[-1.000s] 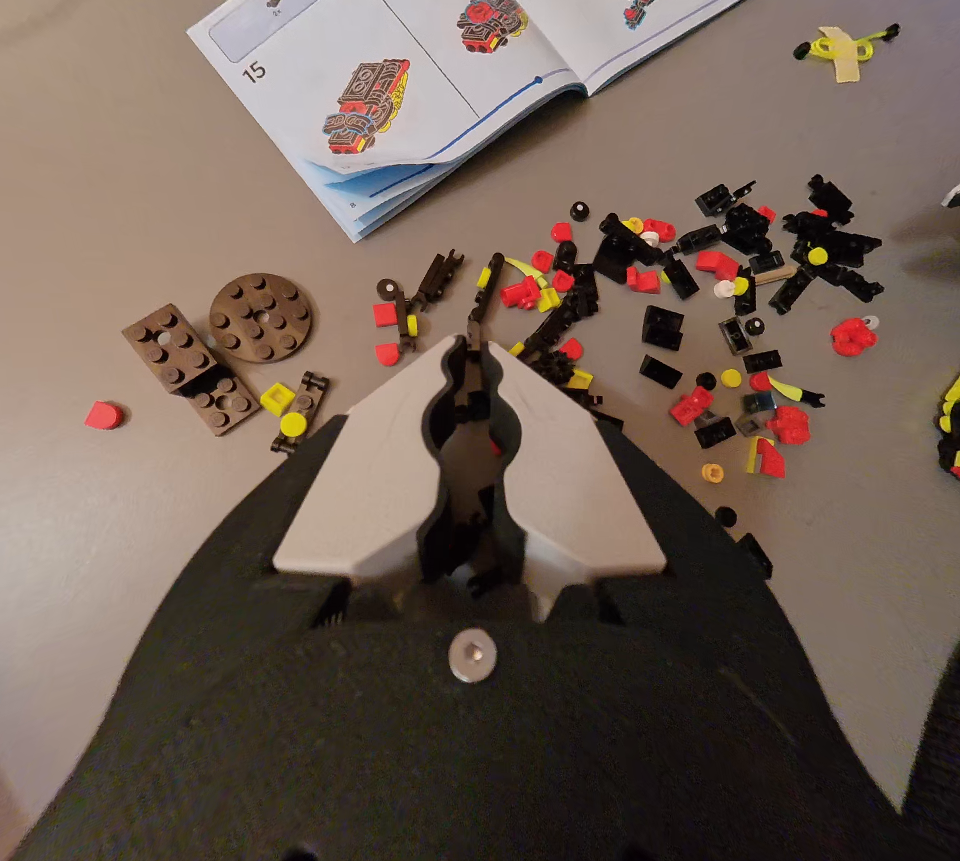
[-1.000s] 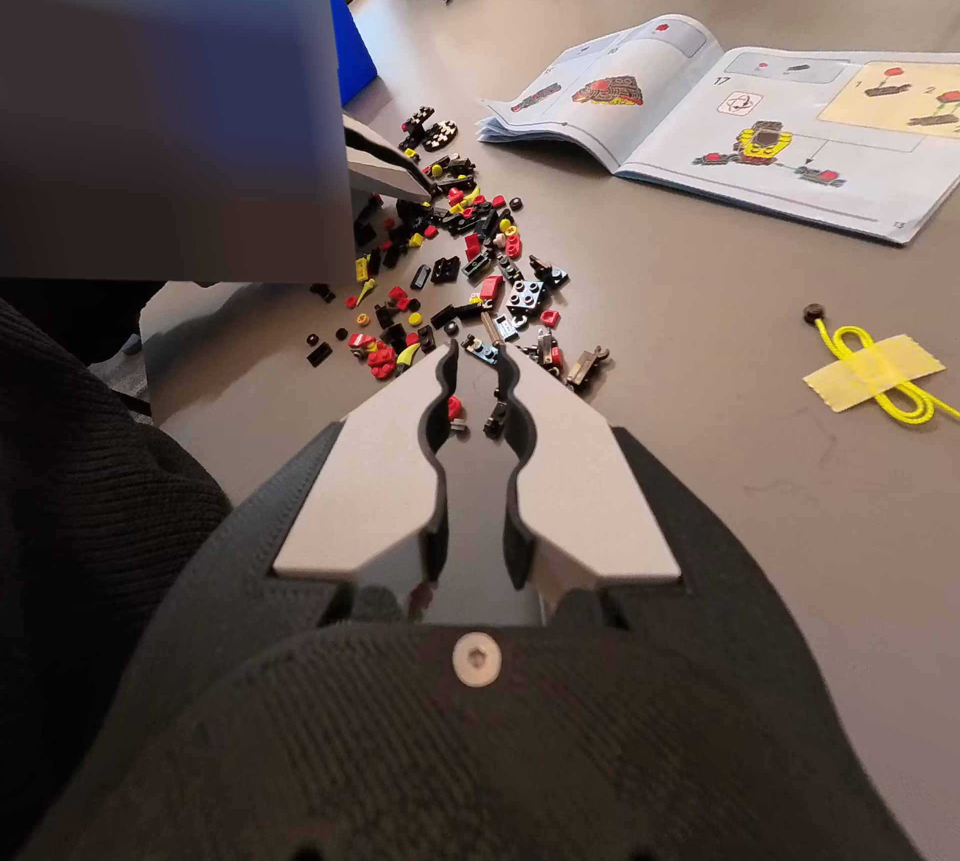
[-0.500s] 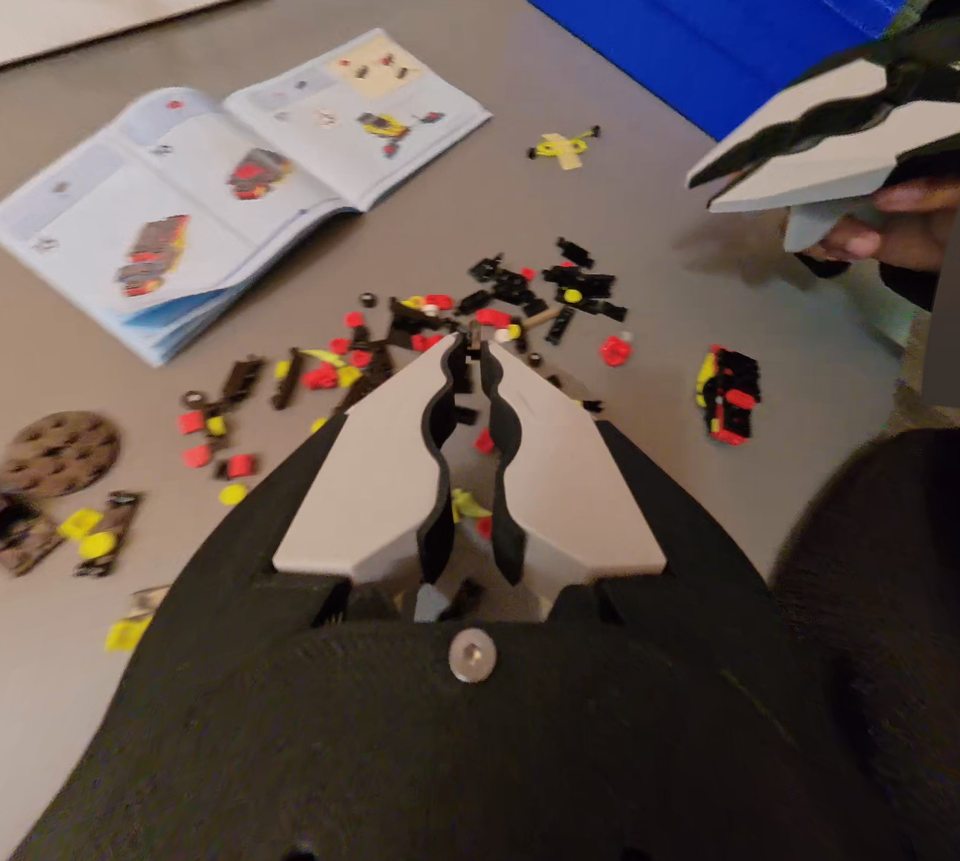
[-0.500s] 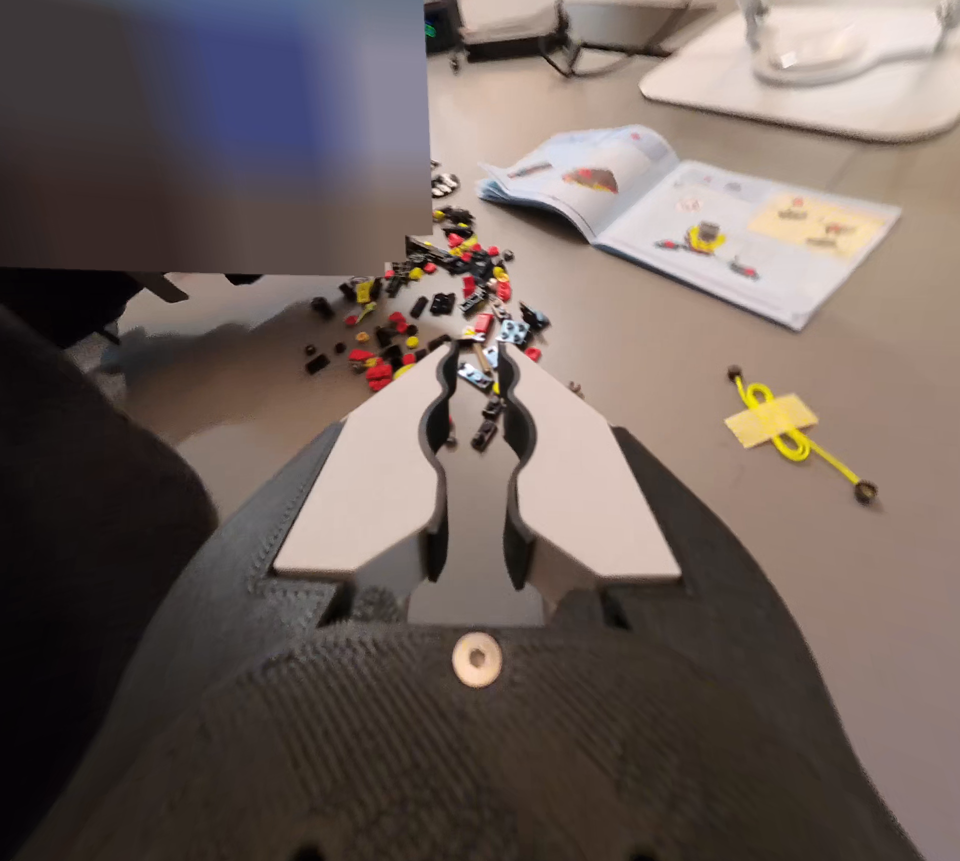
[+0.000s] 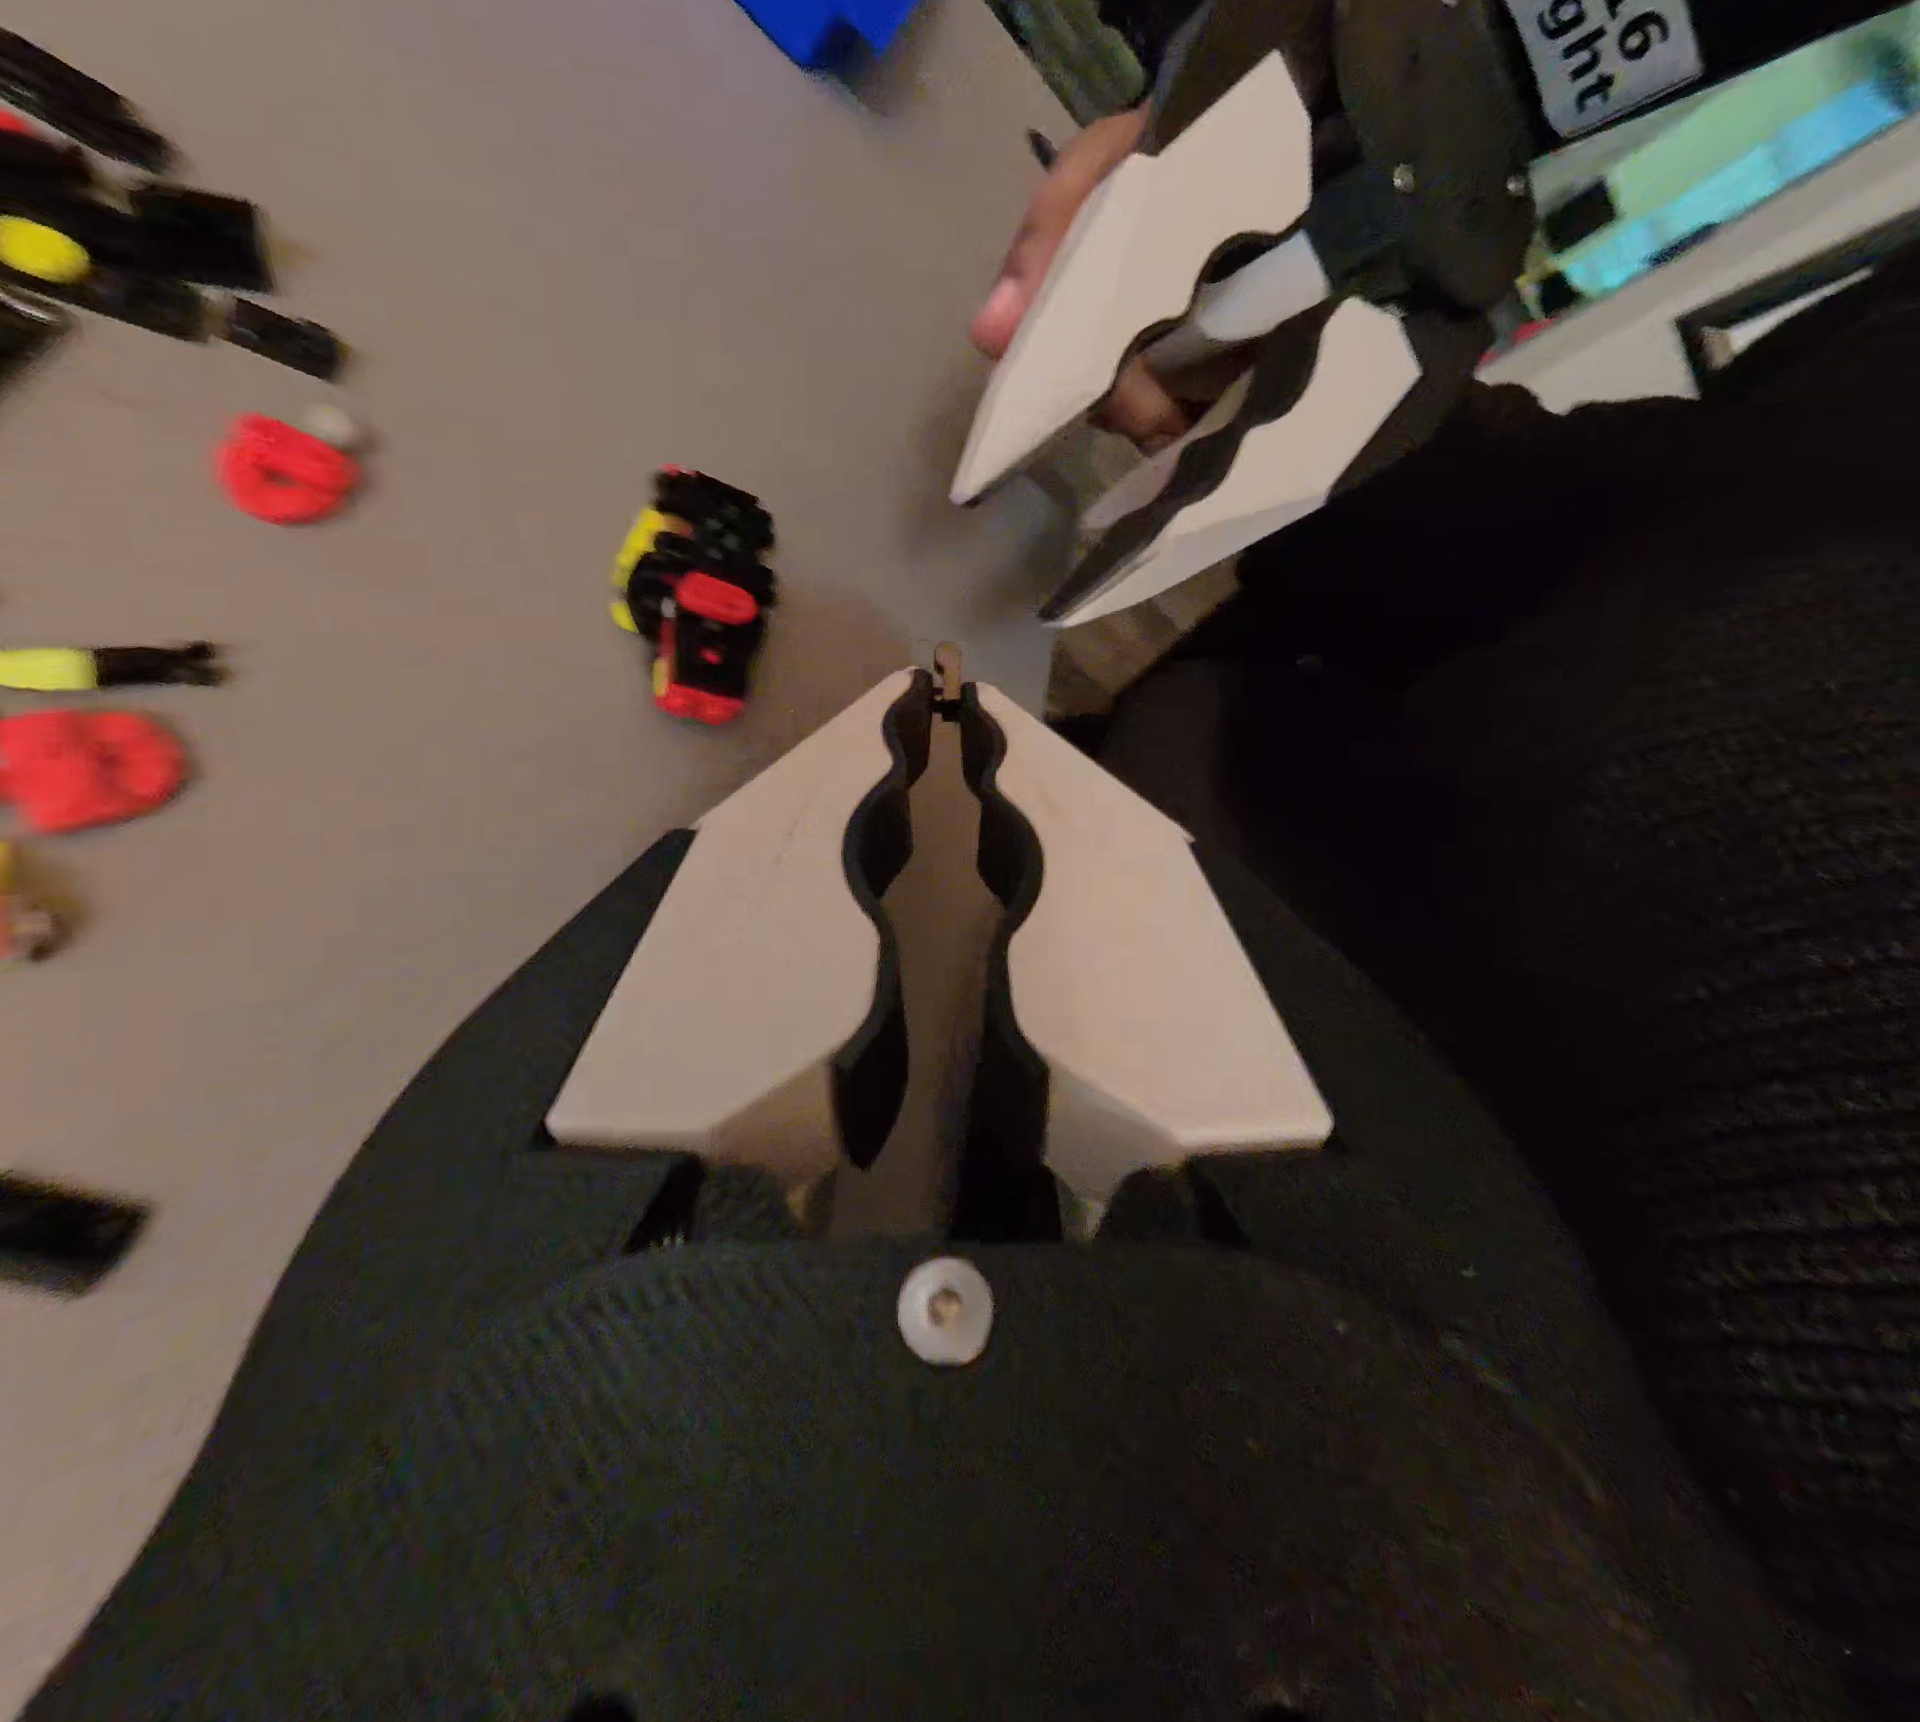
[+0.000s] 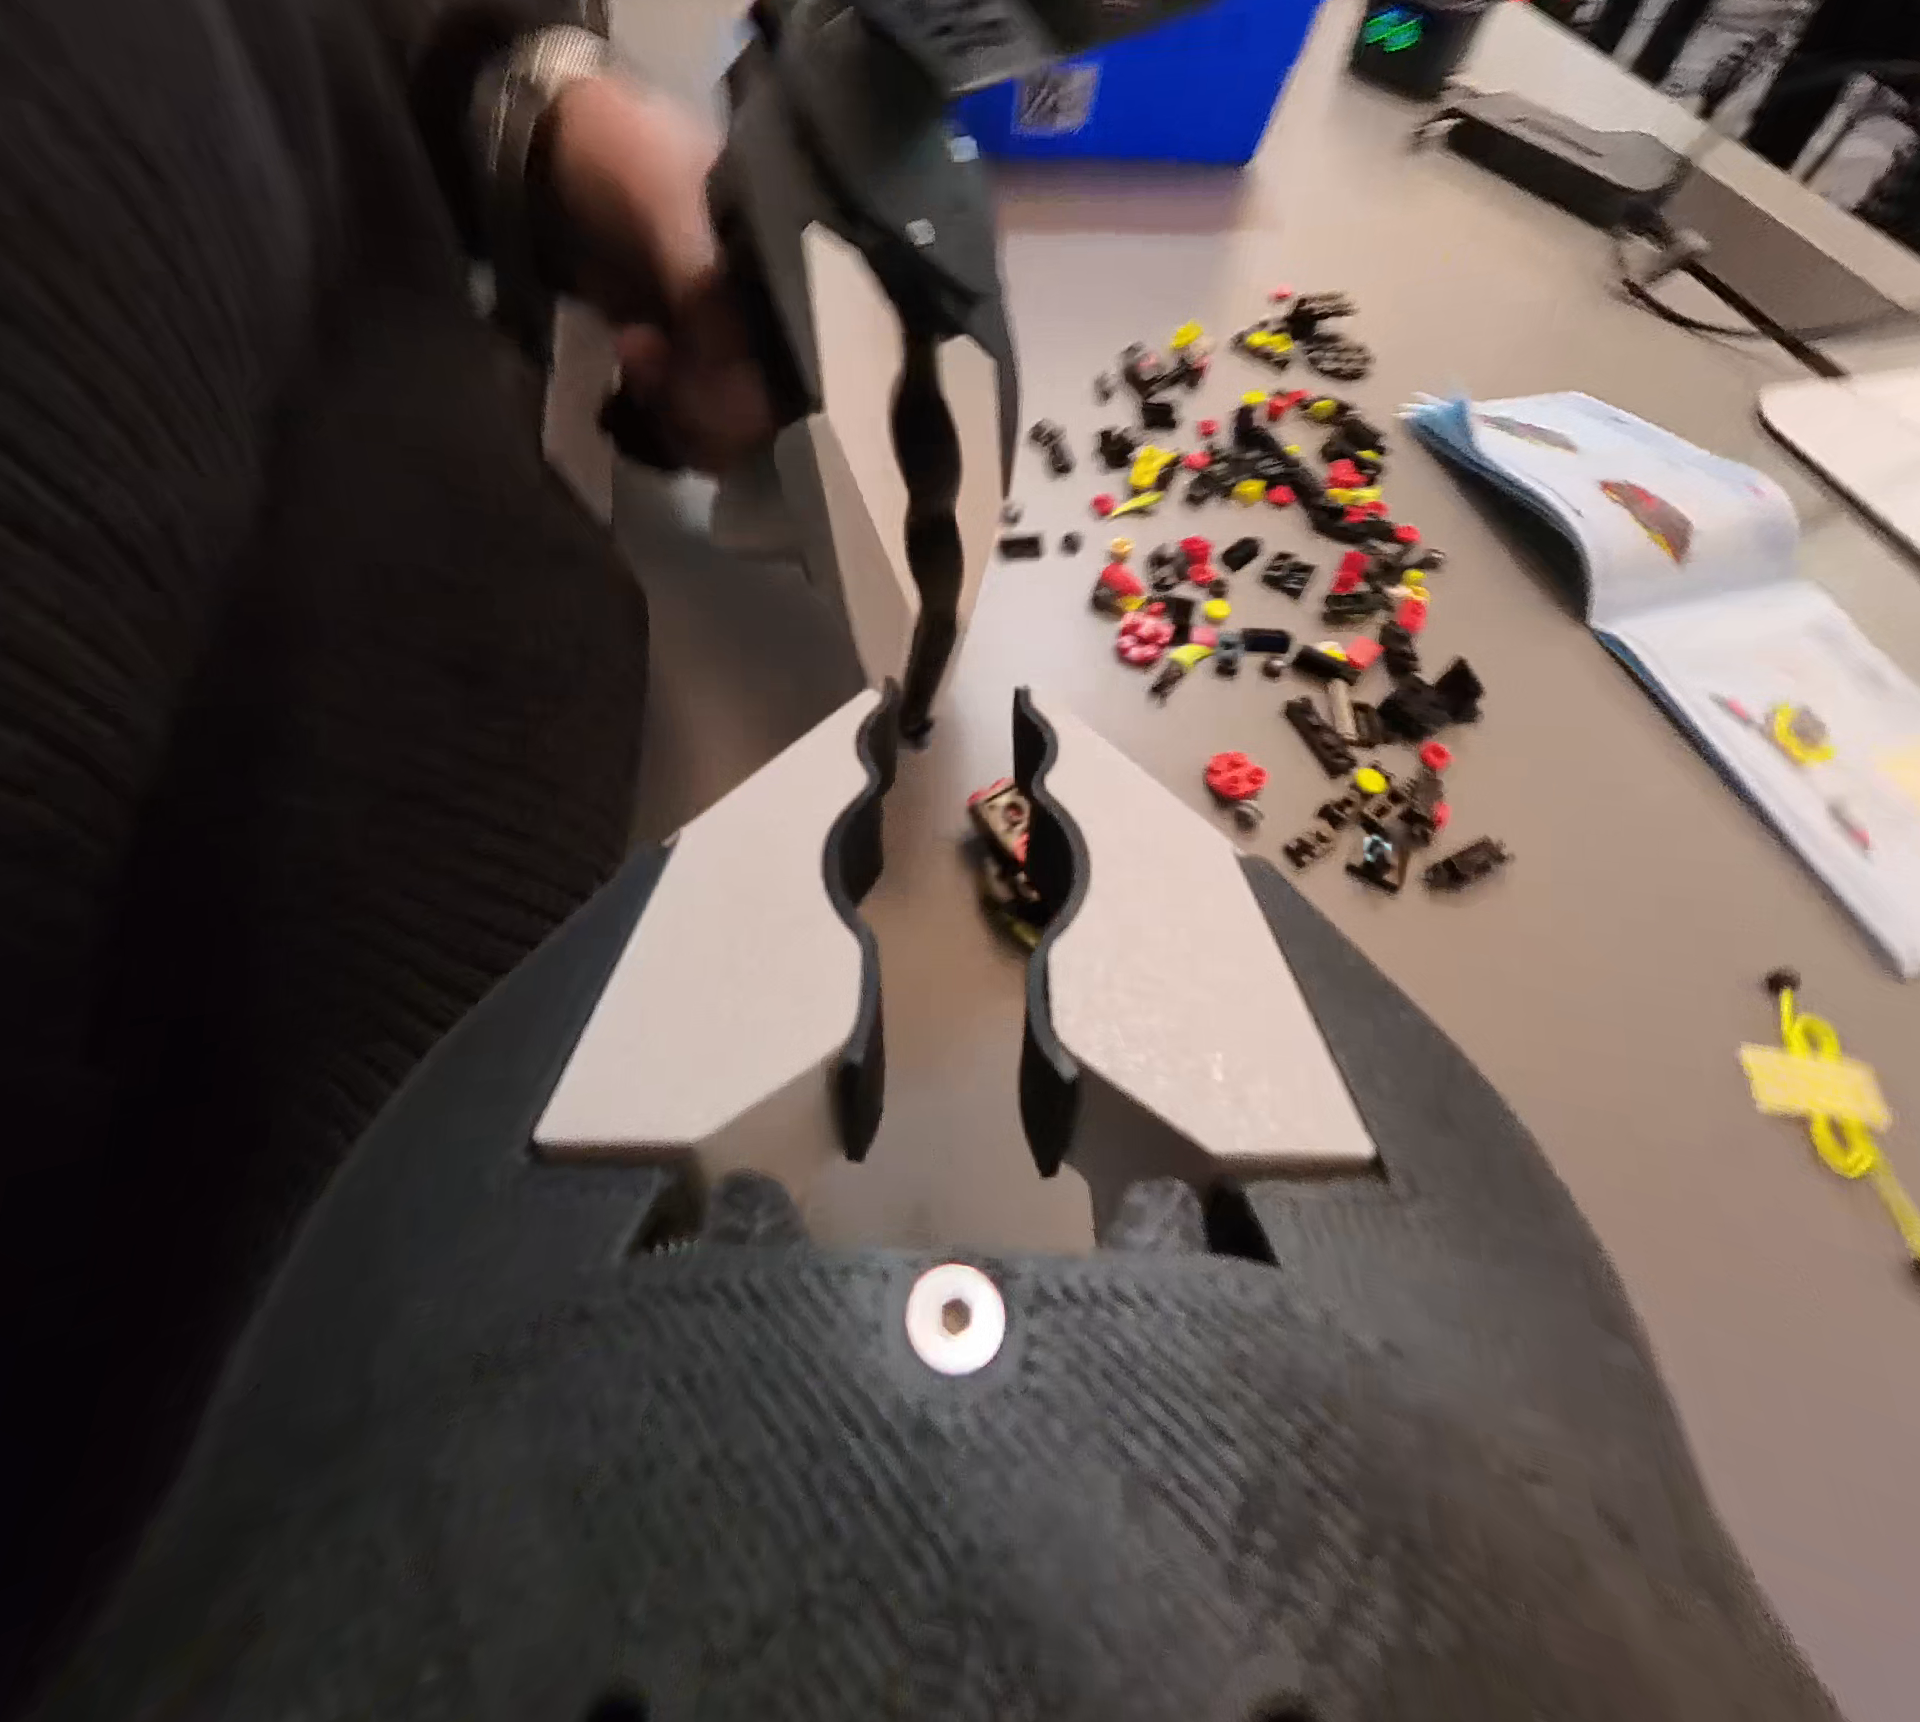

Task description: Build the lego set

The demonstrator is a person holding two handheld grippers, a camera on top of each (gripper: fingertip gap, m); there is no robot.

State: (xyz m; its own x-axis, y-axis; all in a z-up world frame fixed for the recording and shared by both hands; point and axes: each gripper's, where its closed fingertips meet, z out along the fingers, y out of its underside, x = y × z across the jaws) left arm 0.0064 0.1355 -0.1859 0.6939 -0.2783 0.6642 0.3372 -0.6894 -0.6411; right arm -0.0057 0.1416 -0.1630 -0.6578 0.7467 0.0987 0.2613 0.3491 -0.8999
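Observation:
My left gripper [image 5: 943, 698] is shut on a small tan and black piece [image 5: 945, 666] that sticks out past its fingertips. It is held above the grey table [image 5: 520, 322] near the edge. The left gripper also shows in the right wrist view [image 6: 916, 722], pointing down. My right gripper [image 6: 951, 704] is open with nothing between its pads. It also shows in the left wrist view [image 5: 1006, 552], just beyond the left tips. A small black, red and yellow brick assembly [image 5: 698, 597] lies on the table, under the right gripper's fingers [image 6: 1000, 841].
A pile of loose black, red and yellow pieces [image 6: 1278, 529] lies further out. An open instruction booklet [image 6: 1683, 592] is at the right, a yellow cord under tape [image 6: 1818, 1101] nearer. A blue bin [image 6: 1143, 83] stands at the back. A person's dark sleeve [image 6: 260, 529] fills the left.
Both grippers swung away from the pile toward the table's near edge and toward each other. The left stayed shut on the small piece. The right jaws opened wider.

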